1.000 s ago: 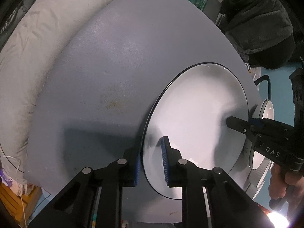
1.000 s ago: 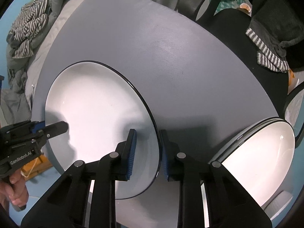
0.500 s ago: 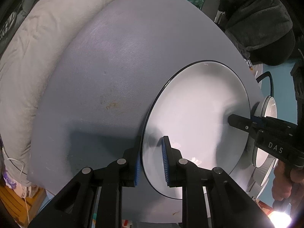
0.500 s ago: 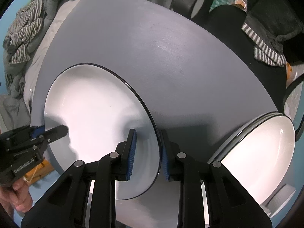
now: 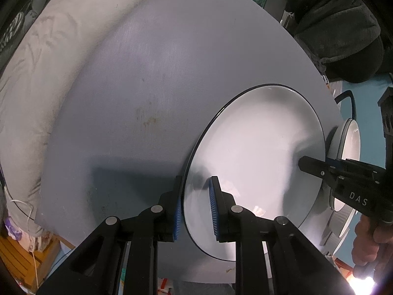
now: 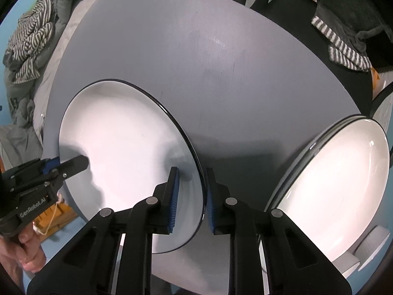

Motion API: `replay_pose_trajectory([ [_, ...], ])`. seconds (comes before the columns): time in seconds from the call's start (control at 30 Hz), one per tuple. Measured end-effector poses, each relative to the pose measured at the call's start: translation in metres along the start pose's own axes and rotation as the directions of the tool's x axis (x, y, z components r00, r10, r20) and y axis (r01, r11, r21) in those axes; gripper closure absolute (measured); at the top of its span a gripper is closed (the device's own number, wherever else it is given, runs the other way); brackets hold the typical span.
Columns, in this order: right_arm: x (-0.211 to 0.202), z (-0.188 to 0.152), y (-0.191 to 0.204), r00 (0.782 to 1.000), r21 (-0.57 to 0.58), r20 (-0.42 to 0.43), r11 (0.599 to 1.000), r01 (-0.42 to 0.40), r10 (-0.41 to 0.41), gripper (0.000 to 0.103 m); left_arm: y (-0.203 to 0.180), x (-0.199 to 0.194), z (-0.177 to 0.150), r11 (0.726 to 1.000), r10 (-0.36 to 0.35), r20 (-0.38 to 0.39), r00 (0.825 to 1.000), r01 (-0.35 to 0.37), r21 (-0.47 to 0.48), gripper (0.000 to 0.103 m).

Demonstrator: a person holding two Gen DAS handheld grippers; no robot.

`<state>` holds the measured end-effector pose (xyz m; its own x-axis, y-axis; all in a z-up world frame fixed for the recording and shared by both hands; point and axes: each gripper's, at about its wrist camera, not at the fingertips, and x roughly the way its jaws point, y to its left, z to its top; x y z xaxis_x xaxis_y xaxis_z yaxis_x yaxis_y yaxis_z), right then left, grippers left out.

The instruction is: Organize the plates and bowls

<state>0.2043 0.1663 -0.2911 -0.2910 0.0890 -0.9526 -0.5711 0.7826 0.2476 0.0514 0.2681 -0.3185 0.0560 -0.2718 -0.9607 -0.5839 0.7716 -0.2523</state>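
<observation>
Plate point(image 5: 255, 162) gripped at opposite rims for a level two-handed lift.
Left gripper point(image 5: 195, 209) clamped narrow on near rim; right gripper point(image 6: 190, 199), jaws just closing, pinches far rim; plate stack point(image 6: 339, 191) beside.

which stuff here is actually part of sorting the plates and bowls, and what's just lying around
Part of the job:
- white plate with a dark rim, gripped on opposite edges by the left gripper and the right gripper
- stack of white plates
- grey table

Just lying about:
- striped clothing
- pale bedding
- dark garment
</observation>
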Motion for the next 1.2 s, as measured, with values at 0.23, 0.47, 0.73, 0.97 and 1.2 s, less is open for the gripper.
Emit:
replay_pose_trajectory([
  [0.23, -0.007, -0.01, 0.004, 1.0, -0.011, 0.005, 1.0, 0.024, -0.024, 0.084, -0.006, -0.002, 0.0, 1.0, 0.0, 0.006, 1.0, 0.0, -0.002, 0.083],
  [0.47, -0.018, -0.018, 0.003, 1.0, -0.011, 0.02, 1.0, 0.014, -0.014, 0.085, -0.011, -0.013, -0.005, 1.0, -0.009, 0.015, 1.0, 0.009, -0.003, 0.083],
  [0.73, -0.034, -0.029, -0.012, 0.999, 0.014, 0.041, 1.0, -0.006, 0.005, 0.085, -0.026, -0.026, -0.01, 0.999, -0.034, 0.028, 0.999, 0.034, 0.02, 0.083],
  [0.97, -0.05, -0.041, -0.035, 0.998, 0.062, 0.063, 0.998, -0.02, 0.016, 0.085, -0.052, -0.034, -0.009, 0.997, -0.042, 0.032, 0.999, 0.04, 0.071, 0.083],
  [1.2, -0.069, -0.055, -0.056, 0.995, 0.108, 0.098, 0.994, -0.026, 0.015, 0.085, -0.084, -0.038, -0.007, 0.991, -0.065, 0.036, 0.997, 0.061, 0.122, 0.083],
])
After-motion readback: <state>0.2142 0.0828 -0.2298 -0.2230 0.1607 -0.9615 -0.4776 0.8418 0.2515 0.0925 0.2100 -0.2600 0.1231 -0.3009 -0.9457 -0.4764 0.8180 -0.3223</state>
